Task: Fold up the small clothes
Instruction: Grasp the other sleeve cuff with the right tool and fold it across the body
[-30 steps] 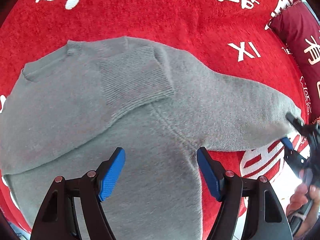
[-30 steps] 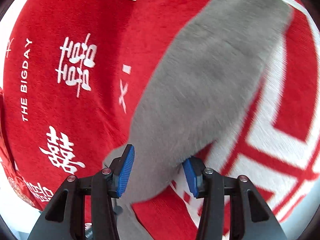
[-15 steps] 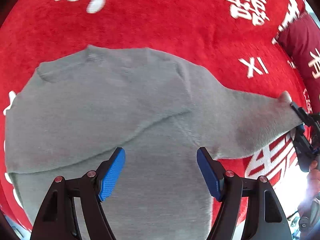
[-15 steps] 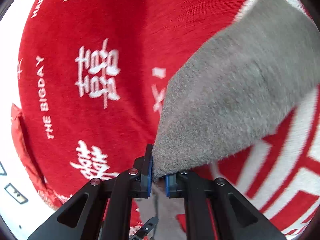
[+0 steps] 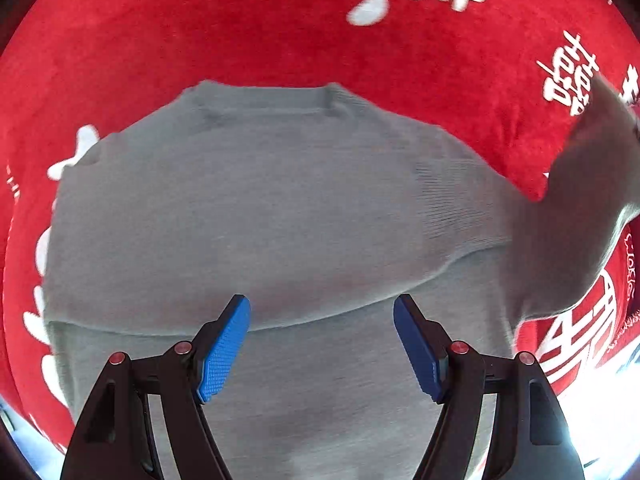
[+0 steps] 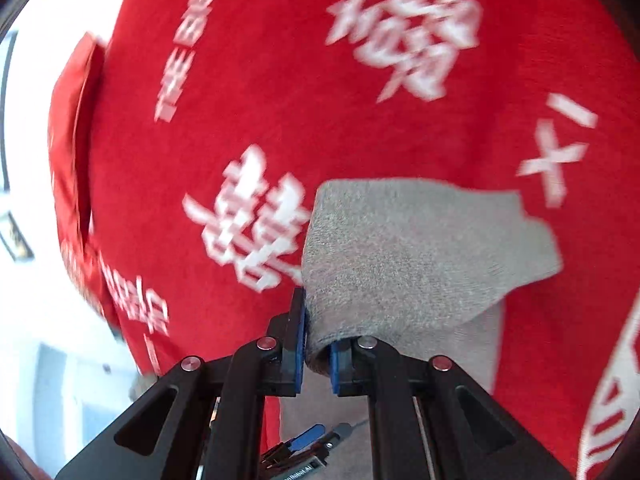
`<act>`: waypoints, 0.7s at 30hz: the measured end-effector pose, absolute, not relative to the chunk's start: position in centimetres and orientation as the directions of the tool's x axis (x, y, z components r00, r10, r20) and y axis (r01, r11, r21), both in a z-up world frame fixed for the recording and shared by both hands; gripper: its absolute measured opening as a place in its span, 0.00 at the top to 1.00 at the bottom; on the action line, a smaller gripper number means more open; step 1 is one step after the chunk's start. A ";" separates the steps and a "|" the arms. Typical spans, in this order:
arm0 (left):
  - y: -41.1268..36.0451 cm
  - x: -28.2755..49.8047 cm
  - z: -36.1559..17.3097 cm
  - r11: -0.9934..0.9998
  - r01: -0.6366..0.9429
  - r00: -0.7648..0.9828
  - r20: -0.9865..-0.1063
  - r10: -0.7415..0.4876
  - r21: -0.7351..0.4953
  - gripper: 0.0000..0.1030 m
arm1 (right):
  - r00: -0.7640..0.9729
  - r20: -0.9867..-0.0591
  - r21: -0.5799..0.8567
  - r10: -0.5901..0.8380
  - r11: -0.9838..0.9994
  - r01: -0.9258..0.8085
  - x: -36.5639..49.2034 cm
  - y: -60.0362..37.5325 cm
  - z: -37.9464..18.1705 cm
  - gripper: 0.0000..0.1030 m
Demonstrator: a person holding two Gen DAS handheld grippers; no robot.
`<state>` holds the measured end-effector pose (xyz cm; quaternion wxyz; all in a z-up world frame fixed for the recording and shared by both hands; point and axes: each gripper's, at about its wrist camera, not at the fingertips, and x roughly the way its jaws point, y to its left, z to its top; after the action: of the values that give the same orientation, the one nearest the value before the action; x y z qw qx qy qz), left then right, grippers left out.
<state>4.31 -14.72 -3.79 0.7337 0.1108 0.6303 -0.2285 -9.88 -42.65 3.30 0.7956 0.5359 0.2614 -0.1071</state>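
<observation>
The left wrist view looks steeply down, close over the grey sweater (image 5: 260, 208) on the red blanket (image 5: 240, 32). The right wrist view looks slantwise across that blanket, closer still; both share the lifted sleeve (image 6: 420, 248).

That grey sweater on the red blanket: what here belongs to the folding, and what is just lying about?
Part of the job:
- grey knitted sweater, its sleeve pinched in the right gripper
- left gripper, open above it

Just lying about:
- red blanket with white lettering
- dark red cushion
</observation>
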 end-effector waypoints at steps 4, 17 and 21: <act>-11.0 5.3 -3.7 0.891 0.438 0.115 -0.975 -0.188 -0.120 0.28 | 0.807 -0.563 0.746 0.180 0.531 0.402 -4.7 -38.0 3.8 0.90; 0.2 9.7 -4.3 0.954 0.291 0.182 -0.975 -0.126 -0.069 0.28 | 0.452 -0.844 0.453 0.287 0.833 0.317 4.9 -23.2 -4.9 0.85; 1.3 10.5 -6.2 0.958 0.269 0.138 -0.981 -0.137 -0.096 0.28 | 0.327 -0.897 0.410 0.296 0.835 0.368 4.7 -21.8 -8.7 0.54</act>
<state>10.48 1.25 -6.17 0.7524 0.0514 0.6427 -0.1347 4.68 -21.80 -8.66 0.7626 0.2865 0.5795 -0.0234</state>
